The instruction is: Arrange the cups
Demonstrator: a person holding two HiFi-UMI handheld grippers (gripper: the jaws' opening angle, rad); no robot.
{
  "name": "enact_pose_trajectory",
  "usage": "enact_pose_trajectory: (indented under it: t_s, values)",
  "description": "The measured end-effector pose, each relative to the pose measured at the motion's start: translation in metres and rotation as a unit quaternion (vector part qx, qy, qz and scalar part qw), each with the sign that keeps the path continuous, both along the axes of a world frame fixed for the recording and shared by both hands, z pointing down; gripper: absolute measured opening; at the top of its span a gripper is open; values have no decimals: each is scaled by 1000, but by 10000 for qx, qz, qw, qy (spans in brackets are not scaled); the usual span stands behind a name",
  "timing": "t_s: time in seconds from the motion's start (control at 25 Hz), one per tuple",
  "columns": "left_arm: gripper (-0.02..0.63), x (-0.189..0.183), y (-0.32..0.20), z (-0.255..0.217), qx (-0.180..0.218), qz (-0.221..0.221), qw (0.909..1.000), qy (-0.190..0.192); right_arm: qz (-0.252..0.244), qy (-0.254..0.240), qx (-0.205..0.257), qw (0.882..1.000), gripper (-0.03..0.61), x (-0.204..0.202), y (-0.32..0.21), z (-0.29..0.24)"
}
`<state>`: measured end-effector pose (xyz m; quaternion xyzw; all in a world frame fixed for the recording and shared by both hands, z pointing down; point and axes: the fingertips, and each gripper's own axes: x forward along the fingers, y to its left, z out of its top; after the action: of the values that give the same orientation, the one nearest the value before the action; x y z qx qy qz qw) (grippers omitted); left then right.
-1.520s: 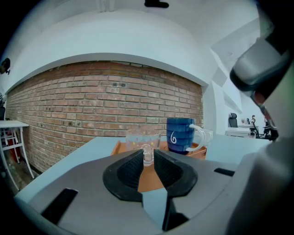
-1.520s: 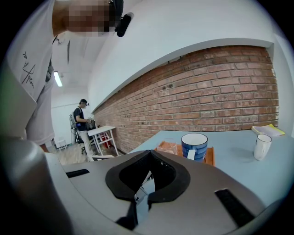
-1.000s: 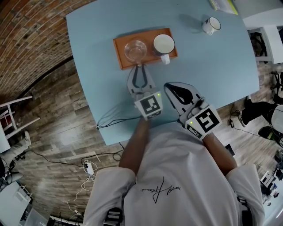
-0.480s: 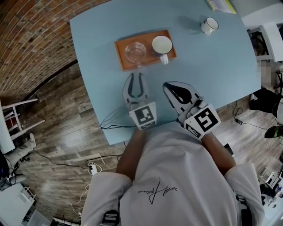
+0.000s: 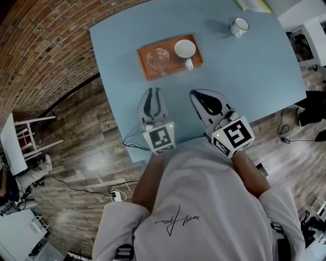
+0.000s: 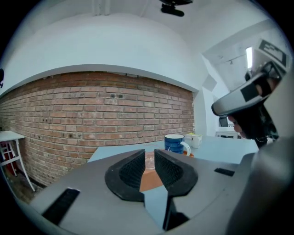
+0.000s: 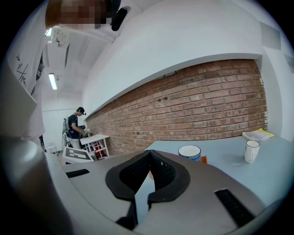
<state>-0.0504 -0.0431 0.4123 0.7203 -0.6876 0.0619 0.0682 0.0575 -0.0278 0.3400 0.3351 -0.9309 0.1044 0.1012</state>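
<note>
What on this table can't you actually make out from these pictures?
- Glass cup: in its own view the left gripper hides nearly all of it.
- Yellow booklet: cut off by the head view's top edge.
- White mug: too small in every view to tell what it holds.

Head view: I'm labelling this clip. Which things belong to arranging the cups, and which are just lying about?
For the job: tray, glass, blue mug, white mug.
Lying about: booklet, cable at the table's edge.
</note>
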Motion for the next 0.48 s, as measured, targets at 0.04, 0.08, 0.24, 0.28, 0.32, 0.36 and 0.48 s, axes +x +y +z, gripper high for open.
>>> enact_pose_trajectory:
  t_s: [0.04, 0.08, 0.24, 0.28, 0.32, 0.36, 0.48]
  values:
    - [61, -1, 3, -3, 15, 11, 10000, -15, 42, -7, 9, 10000, 21, 1, 1, -1]
    - [55, -2, 5, -7, 36, 30, 10000, -40, 85, -20, 17, 10000, 21, 2, 2, -3]
    - [32, 0, 16, -28, 113, 139, 9998, 18, 221, -99, 10, 9997, 21, 7, 7, -9]
    - [31, 1, 19, -33, 117, 165, 9998, 94, 246, -106, 7, 9996, 21, 8, 10, -10]
    - [29, 3, 22, -38, 118, 188, 9996, 171, 271, -105, 11, 9996, 21, 9, 12, -11]
    - [28, 5, 25, -42, 119, 213, 9994, 244, 298, -99, 21, 9995, 21, 11, 14, -12]
    - [18, 10, 32, -48, 111, 294, 9987, 397, 388, -60, 85, 9992, 21, 17, 19, -14]
